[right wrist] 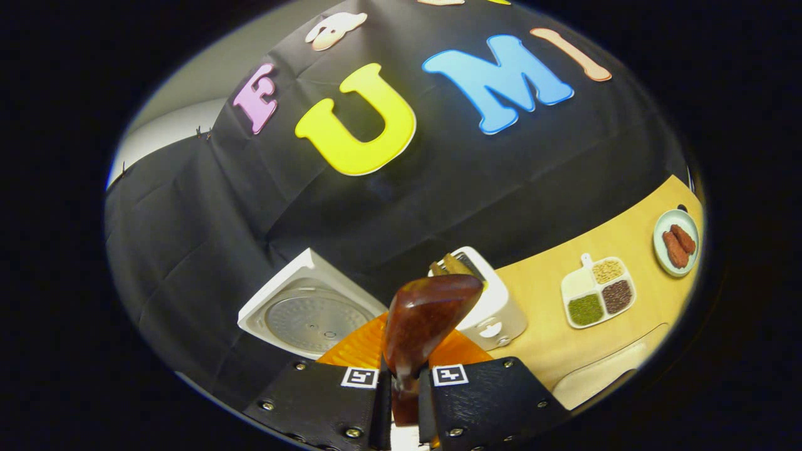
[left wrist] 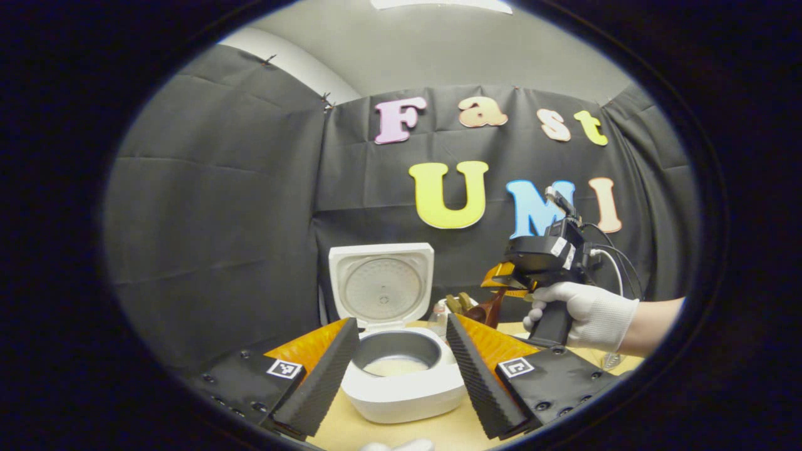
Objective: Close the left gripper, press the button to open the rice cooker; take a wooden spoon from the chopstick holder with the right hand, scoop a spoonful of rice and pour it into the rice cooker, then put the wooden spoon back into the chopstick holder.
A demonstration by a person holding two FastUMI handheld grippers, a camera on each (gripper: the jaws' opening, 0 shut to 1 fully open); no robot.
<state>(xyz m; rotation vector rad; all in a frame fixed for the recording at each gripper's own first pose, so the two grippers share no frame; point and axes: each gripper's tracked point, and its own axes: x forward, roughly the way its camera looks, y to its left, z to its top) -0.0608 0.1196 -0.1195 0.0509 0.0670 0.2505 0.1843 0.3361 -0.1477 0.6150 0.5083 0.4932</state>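
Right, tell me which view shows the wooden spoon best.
The right gripper view: the wooden spoon is large and close, clamped in the right tool. In the left gripper view it is small and distant under that tool.

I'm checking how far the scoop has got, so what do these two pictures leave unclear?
- Right gripper view: wooden spoon shows its back, so any rice in its bowl is hidden.
- Right gripper view: chopstick holder partly behind the spoon.
- Left gripper view: rice cooker pot contents pale, too small to identify.
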